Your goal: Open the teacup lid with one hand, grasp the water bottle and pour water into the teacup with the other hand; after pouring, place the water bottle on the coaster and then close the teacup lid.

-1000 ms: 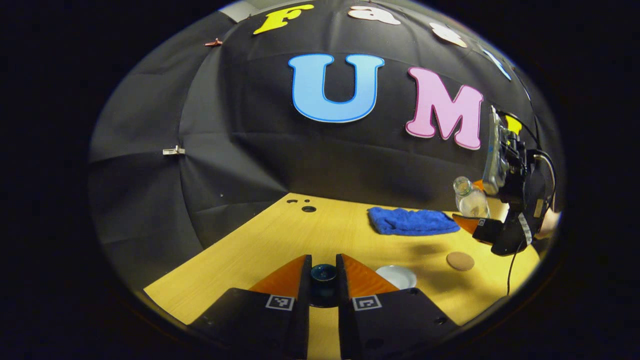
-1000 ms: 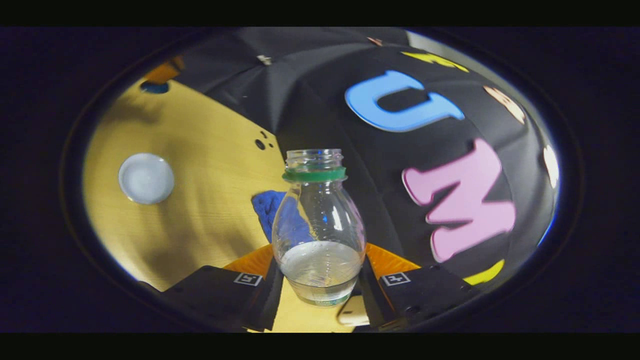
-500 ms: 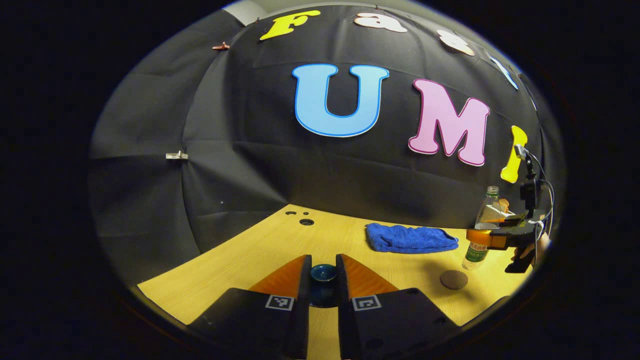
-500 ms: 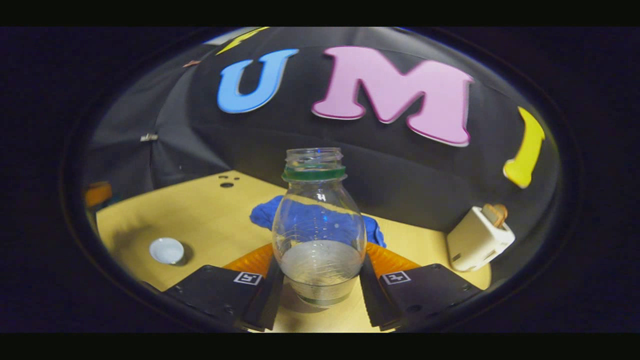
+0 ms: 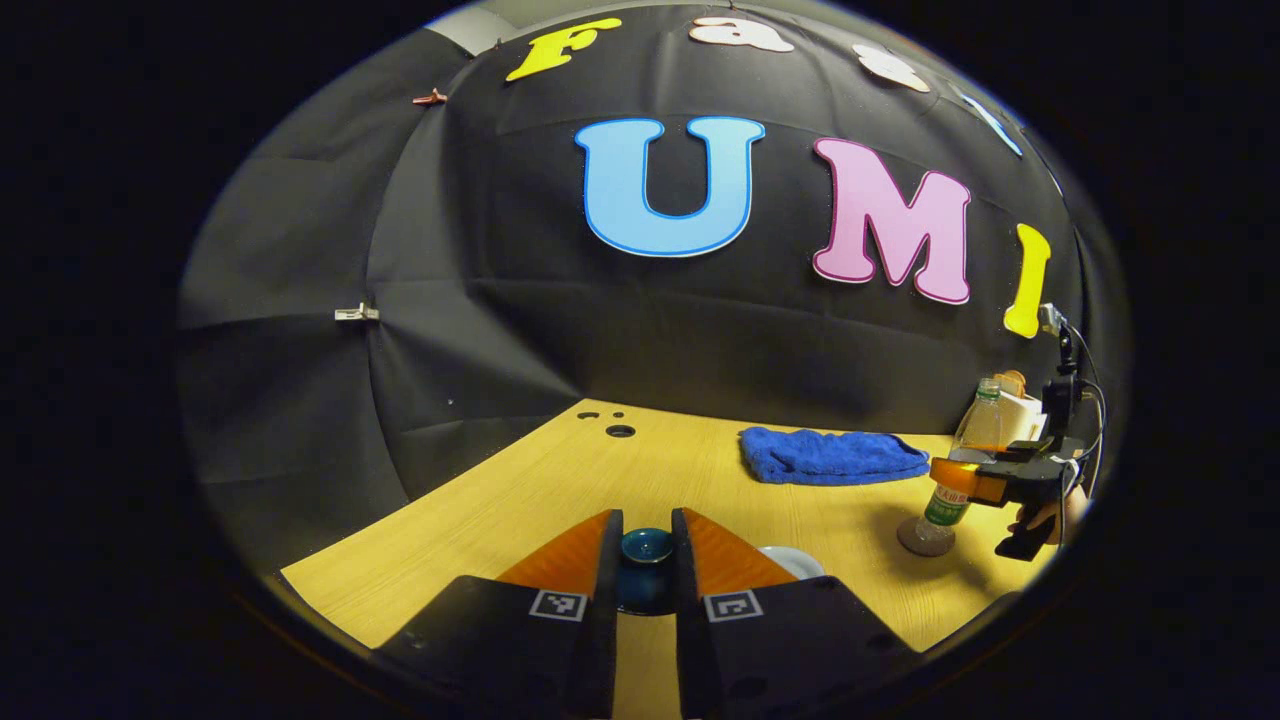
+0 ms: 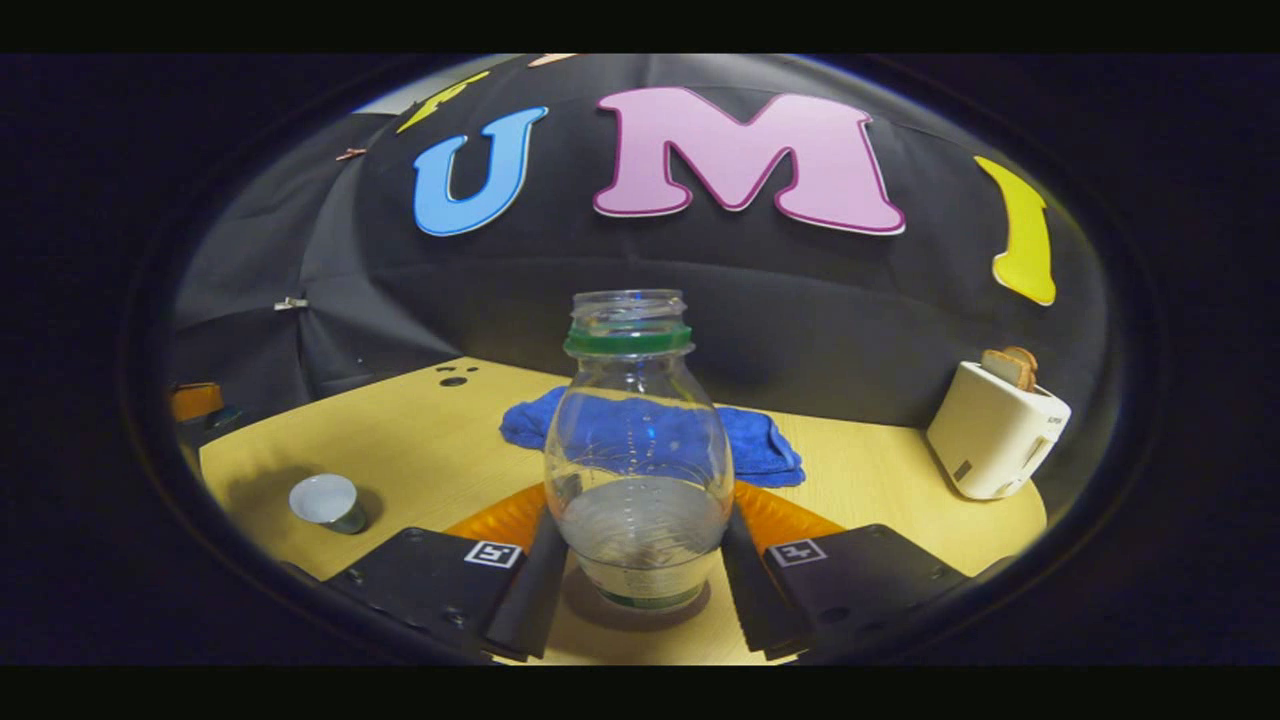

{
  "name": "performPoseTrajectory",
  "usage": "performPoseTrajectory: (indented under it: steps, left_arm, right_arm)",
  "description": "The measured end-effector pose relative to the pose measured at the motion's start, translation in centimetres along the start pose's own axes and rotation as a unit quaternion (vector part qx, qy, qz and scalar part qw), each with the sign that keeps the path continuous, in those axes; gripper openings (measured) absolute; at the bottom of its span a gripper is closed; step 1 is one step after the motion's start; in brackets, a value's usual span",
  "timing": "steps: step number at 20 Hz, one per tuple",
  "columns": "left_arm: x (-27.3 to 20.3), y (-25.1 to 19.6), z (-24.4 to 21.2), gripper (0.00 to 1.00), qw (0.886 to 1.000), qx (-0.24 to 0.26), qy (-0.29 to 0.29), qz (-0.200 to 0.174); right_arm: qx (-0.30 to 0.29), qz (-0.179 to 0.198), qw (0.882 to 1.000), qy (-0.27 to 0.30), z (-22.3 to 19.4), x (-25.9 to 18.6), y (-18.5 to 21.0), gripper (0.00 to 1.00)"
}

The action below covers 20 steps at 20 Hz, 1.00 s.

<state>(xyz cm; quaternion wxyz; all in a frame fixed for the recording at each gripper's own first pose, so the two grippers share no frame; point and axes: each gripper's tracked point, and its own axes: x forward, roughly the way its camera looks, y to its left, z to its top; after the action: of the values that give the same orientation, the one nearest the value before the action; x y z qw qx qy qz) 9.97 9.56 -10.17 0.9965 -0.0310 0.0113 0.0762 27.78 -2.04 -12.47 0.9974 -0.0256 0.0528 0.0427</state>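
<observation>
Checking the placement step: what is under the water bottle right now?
The water bottle stands upright on the round brown coaster, whose edge shows around its base; the covered part is hidden.

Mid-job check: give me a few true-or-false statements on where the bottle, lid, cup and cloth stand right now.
1. The water bottle stands upright on the coaster. True.
2. The bottle has its cap on. False: its mouth is open.
3. The left tool holds the dark teacup lid between its fingers. True.
4. The teacup is covered. False: it stands open.
5. The blue cloth lies under the teacup. False: it lies behind the bottle, apart from the cup.
</observation>
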Motion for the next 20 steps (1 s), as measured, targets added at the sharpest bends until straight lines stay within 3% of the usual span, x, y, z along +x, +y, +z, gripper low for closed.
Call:
performPoseTrajectory:
  steps: [1,3,4,8,9,12,13,16,20]
  left_arm:
    - [-0.2,-0.3,-0.2,0.25,1.000,-0.002,0.003,-0.003]
    - [-0.2,-0.6,-0.7,0.29,1.000,-0.006,0.008,-0.006]
    - [-0.3,-0.9,-0.8,0.24,1.000,-0.008,0.009,-0.007]
    - [-0.4,-1.5,-0.7,0.28,1.000,-0.007,0.006,-0.012]
    - [-0.3,-1.6,-0.7,0.24,1.000,-0.006,0.004,-0.013]
    - [-0.5,-1.7,-0.6,0.28,1.000,-0.005,0.001,-0.014]
    - [-0.5,-1.8,-0.5,0.28,1.000,-0.006,0.001,-0.015]
    - [-0.7,-2.0,-0.3,0.24,1.000,-0.008,-0.002,-0.015]
    - [-0.8,-2.4,0.1,0.28,1.000,-0.011,-0.006,-0.017]
  right_arm:
    - [0.005,-0.003,1.000,0.000,-0.1,0.0,-0.2,0.75]
    - [0.013,-0.005,1.000,0.007,-0.4,-0.5,-0.4,0.76]
    - [0.013,-0.004,1.000,0.007,-0.4,-0.6,-0.4,0.78]
    - [0.004,-0.006,1.000,0.018,-1.1,-0.3,-0.3,0.80]
    - [0.007,-0.005,1.000,0.022,-1.1,-0.3,-0.2,0.80]
    - [0.006,-0.011,1.000,0.026,-1.3,-0.6,-0.5,0.97]
    - [0.003,-0.021,1.000,0.022,-1.1,-0.7,-0.9,0.98]
    - [0.002,-0.021,1.000,0.013,-0.8,-1.7,-0.6,0.98]
    - [0.005,-0.028,1.000,0.005,-0.8,-3.5,-0.7,0.98]
